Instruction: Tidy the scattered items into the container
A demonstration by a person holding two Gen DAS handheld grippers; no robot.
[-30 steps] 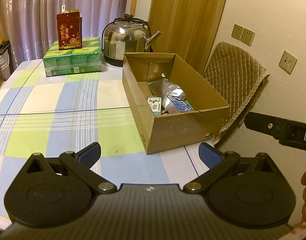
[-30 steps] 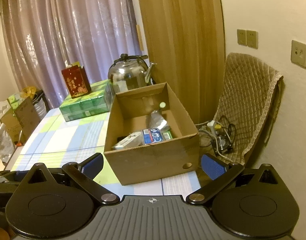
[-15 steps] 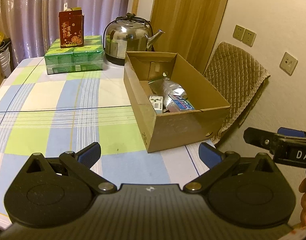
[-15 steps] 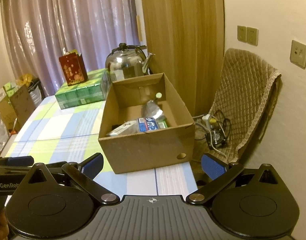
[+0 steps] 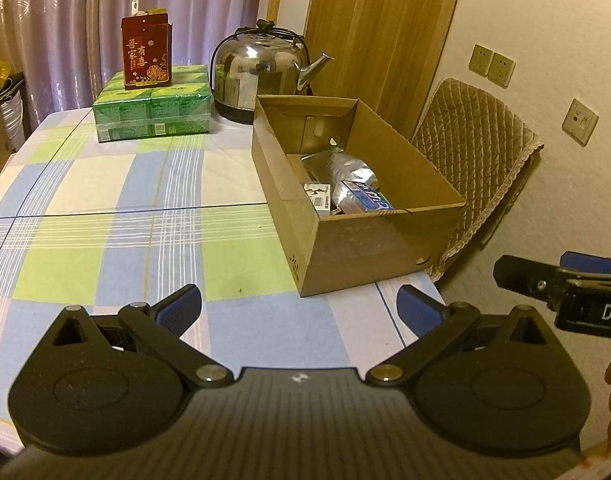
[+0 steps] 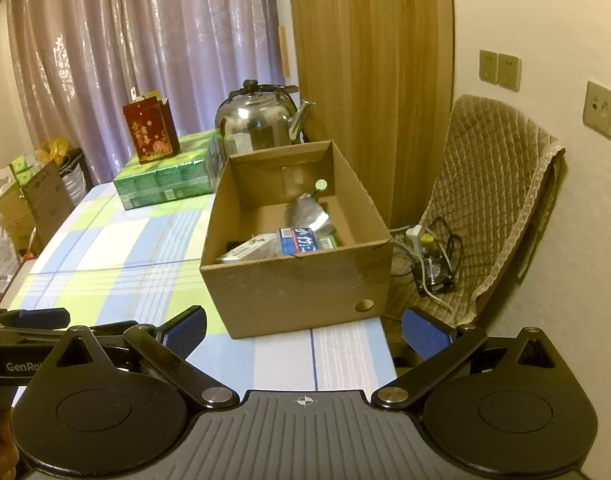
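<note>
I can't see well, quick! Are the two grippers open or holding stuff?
Left gripper: open, holding nothing.
Right gripper: open, holding nothing.

Black tongs (image 5: pixel 299 306) carry blue finger pads (image 5: pixel 181 307), silver pivot screws, and white lettering.

Matt brown cardboard box (image 5: pixel 369 240), mirror-polished metal kettle (image 5: pixel 261 68), checked cloth tablecloth (image 5: pixel 105 200), quilted fabric chair cover (image 6: pixel 493 184).

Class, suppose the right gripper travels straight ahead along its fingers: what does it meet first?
Most likely the near wall of the cardboard box, standing ahead of the open right gripper on the checked tablecloth. Depth is uncertain; nothing else appears to intervene.
</note>
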